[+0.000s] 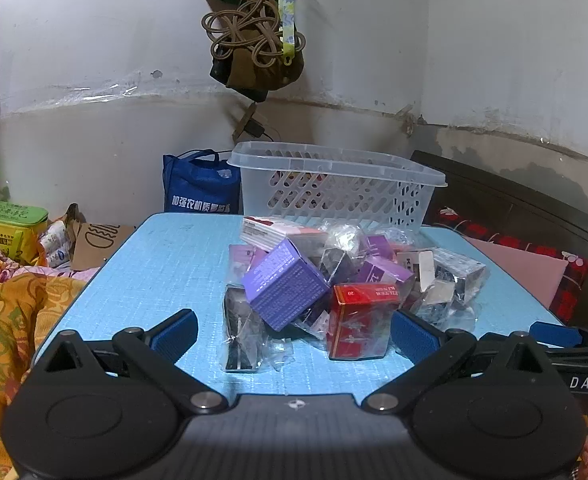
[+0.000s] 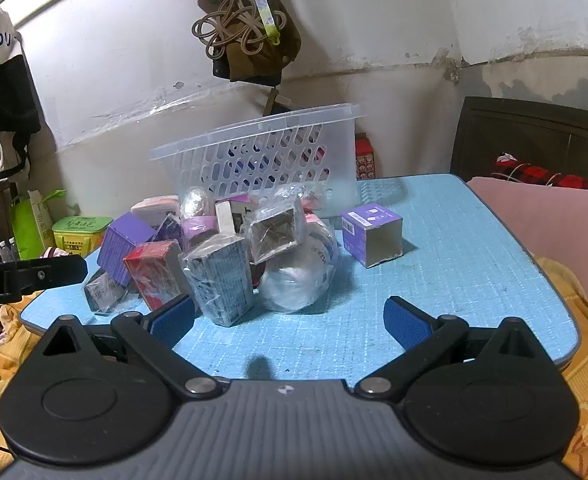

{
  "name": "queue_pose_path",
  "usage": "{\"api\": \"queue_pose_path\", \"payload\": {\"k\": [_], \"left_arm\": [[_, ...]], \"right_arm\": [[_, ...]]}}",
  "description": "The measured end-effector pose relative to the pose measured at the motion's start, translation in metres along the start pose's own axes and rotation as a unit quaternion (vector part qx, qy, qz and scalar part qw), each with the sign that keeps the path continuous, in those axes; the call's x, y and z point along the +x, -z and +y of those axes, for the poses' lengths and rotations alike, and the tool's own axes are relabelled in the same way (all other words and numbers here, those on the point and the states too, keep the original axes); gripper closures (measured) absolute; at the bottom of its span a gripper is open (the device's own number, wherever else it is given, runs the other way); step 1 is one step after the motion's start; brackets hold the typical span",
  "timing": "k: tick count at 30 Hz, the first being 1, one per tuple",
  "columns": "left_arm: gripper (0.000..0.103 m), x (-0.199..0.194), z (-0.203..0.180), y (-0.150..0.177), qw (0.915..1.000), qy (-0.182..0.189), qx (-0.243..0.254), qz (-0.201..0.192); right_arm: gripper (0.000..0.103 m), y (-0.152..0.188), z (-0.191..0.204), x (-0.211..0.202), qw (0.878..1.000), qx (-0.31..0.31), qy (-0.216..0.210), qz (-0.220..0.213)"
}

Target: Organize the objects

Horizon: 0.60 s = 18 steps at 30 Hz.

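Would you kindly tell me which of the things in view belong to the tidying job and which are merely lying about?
Belong to the job:
- clear perforated basket
- pile of small boxes and wrapped packets
- lone purple box
- left gripper and right gripper, both open

Just lying about:
- blue tote bag
- green-lidded tin
- bundle hanging on the wall
- pink cushion

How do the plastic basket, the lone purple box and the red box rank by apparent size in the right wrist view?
1. Plastic basket, clearly largest.
2-3. Lone purple box and red box look alike; the red one sits nearer, so unranked.
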<state>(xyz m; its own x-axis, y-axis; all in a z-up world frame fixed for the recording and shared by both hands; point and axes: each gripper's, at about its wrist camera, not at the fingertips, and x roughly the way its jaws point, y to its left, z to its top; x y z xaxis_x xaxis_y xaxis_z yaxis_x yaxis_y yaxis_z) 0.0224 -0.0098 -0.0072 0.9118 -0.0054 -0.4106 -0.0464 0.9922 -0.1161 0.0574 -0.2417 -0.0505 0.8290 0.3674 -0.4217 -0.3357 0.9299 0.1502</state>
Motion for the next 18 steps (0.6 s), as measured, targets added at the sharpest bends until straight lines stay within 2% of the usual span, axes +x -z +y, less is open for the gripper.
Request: {"api": "queue_pose_path", "payload": {"k": [18], "left_arm": [[0.0, 0.0, 0.0019, 0.0004, 0.9999, 0.008, 0.001, -0.009]], "right_arm": [[0.0, 0.0013, 0.0016, -0.0007, 1.0, 0.002, -0.019, -0.003]]}}
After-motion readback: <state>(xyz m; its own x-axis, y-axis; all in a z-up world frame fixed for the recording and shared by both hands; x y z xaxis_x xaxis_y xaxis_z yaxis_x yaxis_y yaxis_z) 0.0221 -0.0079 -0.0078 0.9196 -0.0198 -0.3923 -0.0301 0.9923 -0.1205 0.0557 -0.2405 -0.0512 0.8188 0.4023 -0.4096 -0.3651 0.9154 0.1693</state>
